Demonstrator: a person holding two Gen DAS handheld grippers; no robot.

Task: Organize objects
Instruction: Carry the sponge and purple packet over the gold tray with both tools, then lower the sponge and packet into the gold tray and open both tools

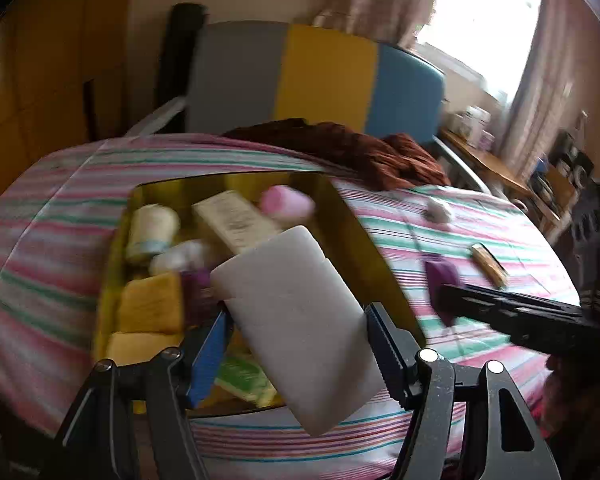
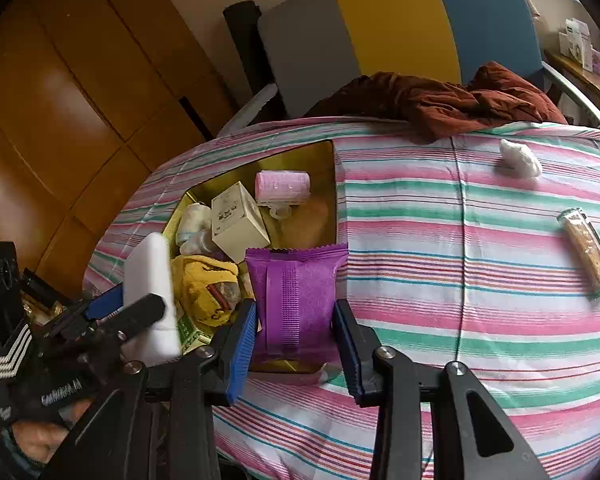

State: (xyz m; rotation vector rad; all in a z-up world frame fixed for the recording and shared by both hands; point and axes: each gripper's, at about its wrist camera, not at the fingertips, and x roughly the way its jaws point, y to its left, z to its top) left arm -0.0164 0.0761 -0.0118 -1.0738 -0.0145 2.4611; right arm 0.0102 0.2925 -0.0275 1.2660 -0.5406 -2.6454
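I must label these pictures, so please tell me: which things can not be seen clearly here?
- Left wrist view: items in the gold box are motion-blurred; the white block covers some.
- Right wrist view: the purple packet hides the box's near corner.
- Cream carton: print too small.

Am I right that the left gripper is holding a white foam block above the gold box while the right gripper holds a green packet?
Not quite: the packet in the right gripper is purple, as the right wrist view shows. The left gripper does hold the white foam block above the gold box.
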